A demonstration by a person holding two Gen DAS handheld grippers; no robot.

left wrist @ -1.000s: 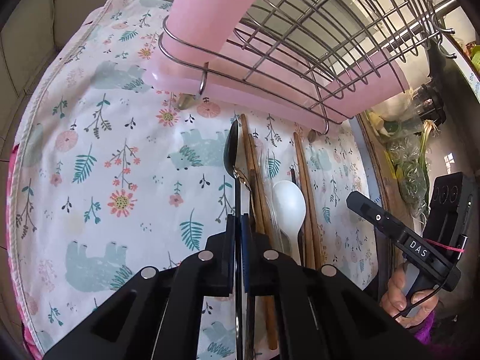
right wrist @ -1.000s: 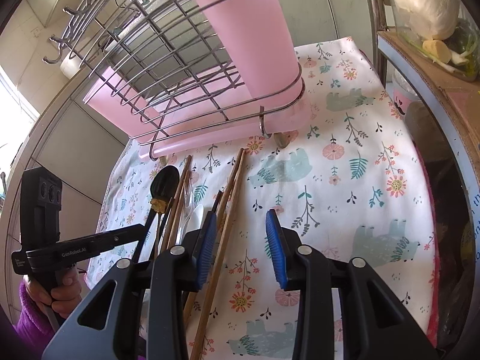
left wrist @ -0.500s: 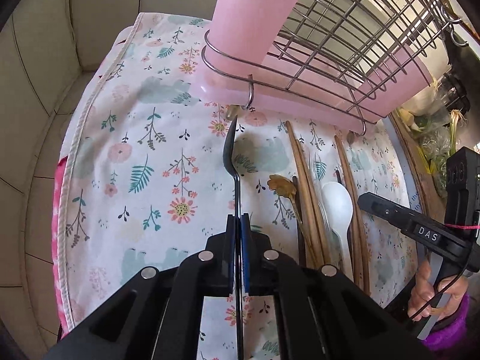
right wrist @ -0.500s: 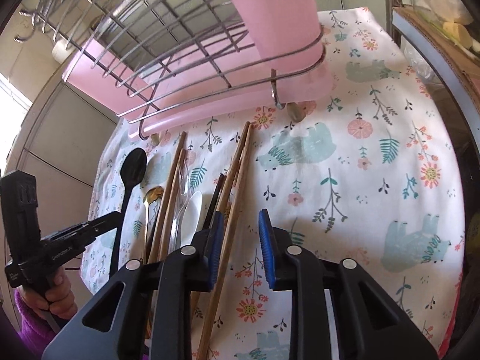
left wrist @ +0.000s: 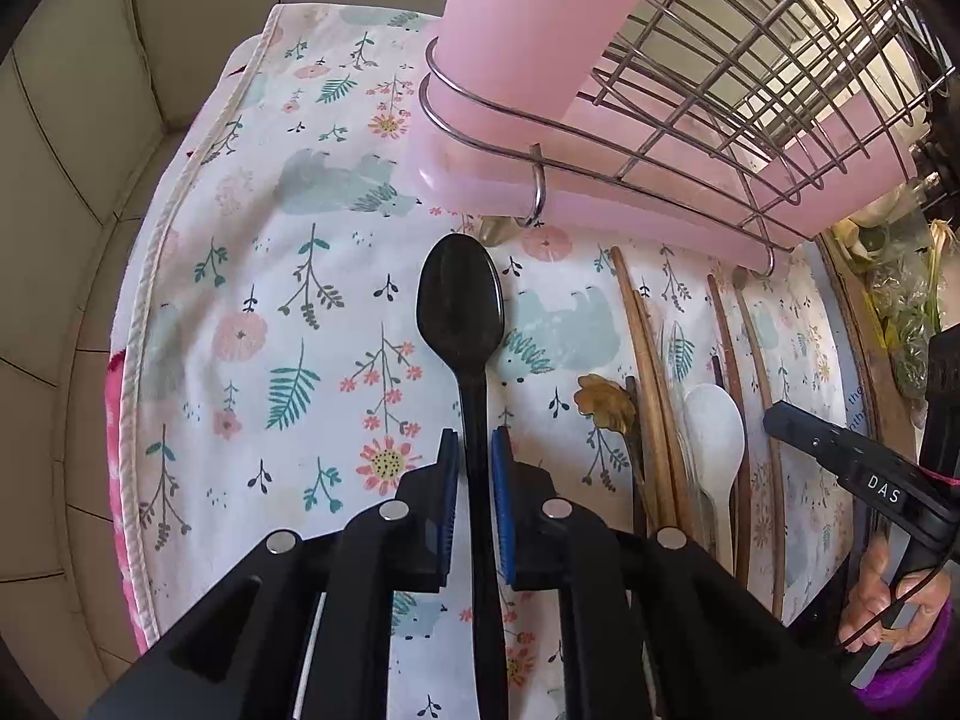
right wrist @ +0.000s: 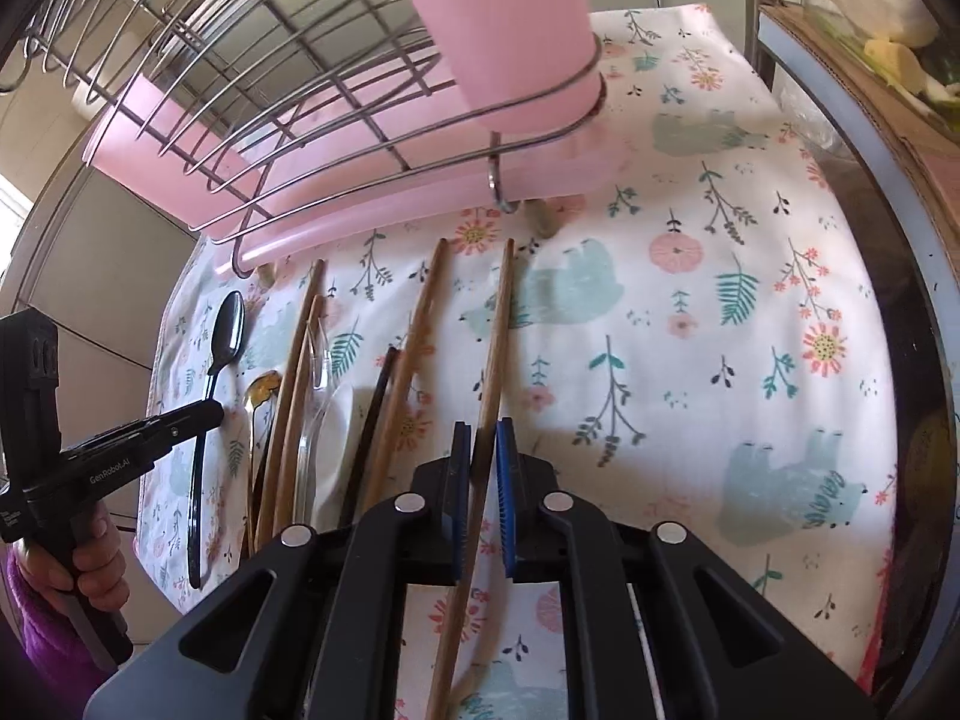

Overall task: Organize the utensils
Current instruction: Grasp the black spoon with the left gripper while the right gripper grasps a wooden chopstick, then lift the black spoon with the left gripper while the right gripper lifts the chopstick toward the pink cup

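Black spoon point(left wrist: 462, 306) between just-opening left jaws (pads apart), right jaws closing on chopstick point(right wrist: 495, 348), wire rack point(right wrist: 288, 78) behind

Black spoon point(left wrist: 462, 306) handle end – hidden under left tool point(left wrist: 474, 450); rack top point(left wrist: 780, 30) cut off.

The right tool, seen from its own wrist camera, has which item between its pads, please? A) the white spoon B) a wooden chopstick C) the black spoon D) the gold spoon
B: in the right wrist view, the right tool has a wooden chopstick between its blue pads, while the black spoon lies far to the left.
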